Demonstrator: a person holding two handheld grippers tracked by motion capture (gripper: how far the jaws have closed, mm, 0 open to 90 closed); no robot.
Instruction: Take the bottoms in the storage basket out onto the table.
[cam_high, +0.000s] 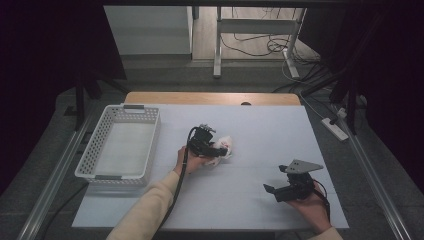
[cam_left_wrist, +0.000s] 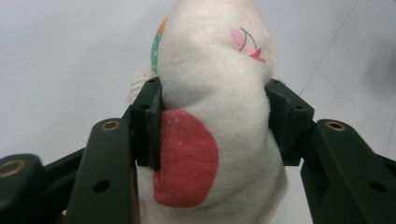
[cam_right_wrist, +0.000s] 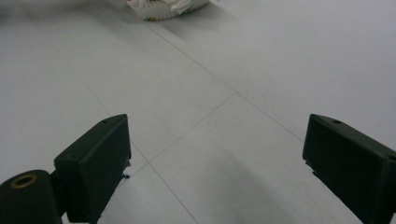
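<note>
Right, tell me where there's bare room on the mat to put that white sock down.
The white perforated plastic basket has a bare floor. Free mat lies between the basket and the white sock with the red patch, beyond the sock towards the wooden table edge, and along the near strip between the forearms. It is crowded around the left gripper gripping the sock and at the right gripper.

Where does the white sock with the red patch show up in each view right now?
High view: the sock lies mid-table, at the left gripper, right of the white basket.
Left gripper view: it sits centre frame, squeezed between both black jaws.
Right gripper view: a bit of it shows at the top edge, left of centre.
Shared landmark: the thin seam lines in the grey table cover.
</note>
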